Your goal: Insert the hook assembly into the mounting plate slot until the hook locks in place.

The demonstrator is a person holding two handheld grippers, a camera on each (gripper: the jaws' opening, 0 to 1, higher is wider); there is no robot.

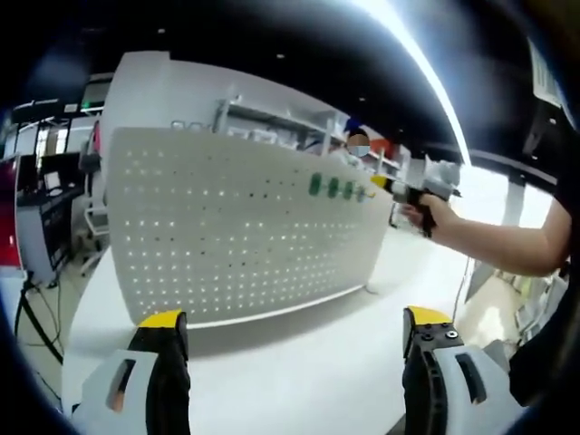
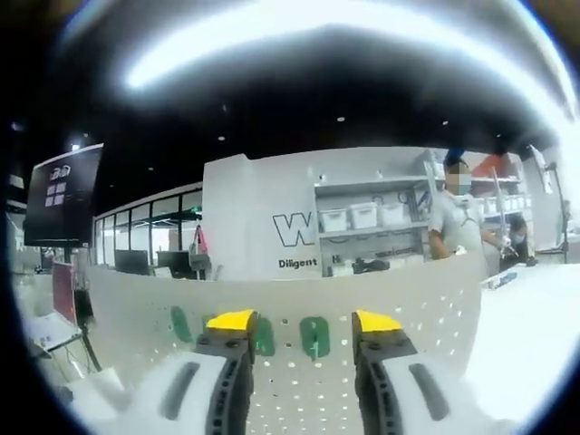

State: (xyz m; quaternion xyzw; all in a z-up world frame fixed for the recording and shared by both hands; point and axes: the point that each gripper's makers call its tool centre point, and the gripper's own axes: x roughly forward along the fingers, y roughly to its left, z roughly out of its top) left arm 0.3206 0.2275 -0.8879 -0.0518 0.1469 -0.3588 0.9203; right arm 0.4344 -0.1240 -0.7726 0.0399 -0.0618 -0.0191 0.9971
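A white perforated mounting plate (image 1: 236, 227) stands upright on the white bench (image 1: 299, 362), and a row of green hooks (image 1: 337, 188) sits in its top right area as the left gripper view shows it. In that view the left gripper (image 1: 294, 340) hangs back over the bench with its yellow-tipped jaws wide apart and nothing between them, well apart from the plate. The right gripper (image 1: 399, 188), held in a person's hand (image 1: 433, 213), is up at the end of the hook row. In the right gripper view the right gripper (image 2: 304, 335) faces the plate (image 2: 426, 308) closely, jaws spread with a gap, and one green hook (image 2: 314, 337) shows on the plate between them; whether the jaws touch it cannot be told. A person (image 2: 458, 227) stands behind the plate near shelving. The step in hand looks like the seating of a hook at the slot, near the end of the insertion. Next, the right gripper would need to close on or press that hook squarely toward the plate until it locks, while the plate stays steady.
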